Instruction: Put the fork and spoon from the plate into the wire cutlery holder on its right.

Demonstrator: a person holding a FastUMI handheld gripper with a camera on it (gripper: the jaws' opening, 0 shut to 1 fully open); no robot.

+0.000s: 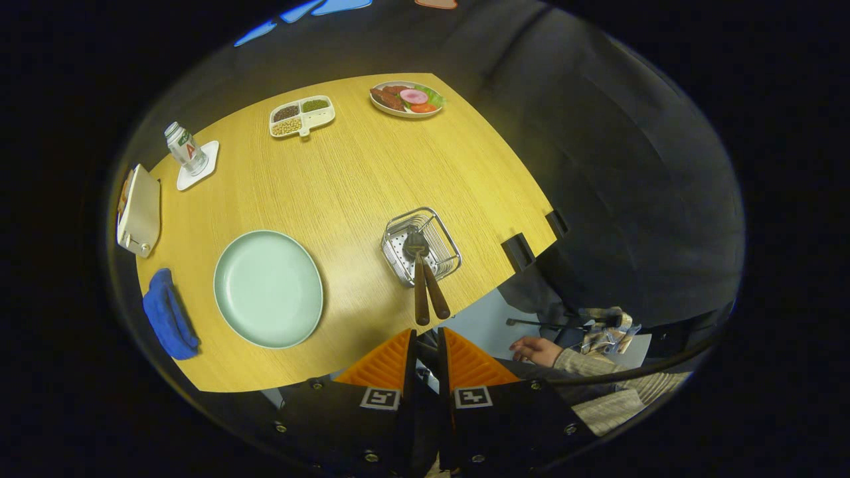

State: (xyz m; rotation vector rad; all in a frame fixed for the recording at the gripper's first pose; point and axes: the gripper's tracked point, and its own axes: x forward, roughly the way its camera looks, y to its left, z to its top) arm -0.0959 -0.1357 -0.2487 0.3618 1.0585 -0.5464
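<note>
Both fork and spoon (425, 279) lean in the wire cutlery holder (421, 245); tipping is risked if brushed by the nearly closed, empty tool (425, 348).

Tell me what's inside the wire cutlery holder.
The wire cutlery holder holds the fork and spoon, heads down, brown handles leaning out toward the gripper, whose fingers stand close together, empty. The heads overlap, hiding which is which.
</note>
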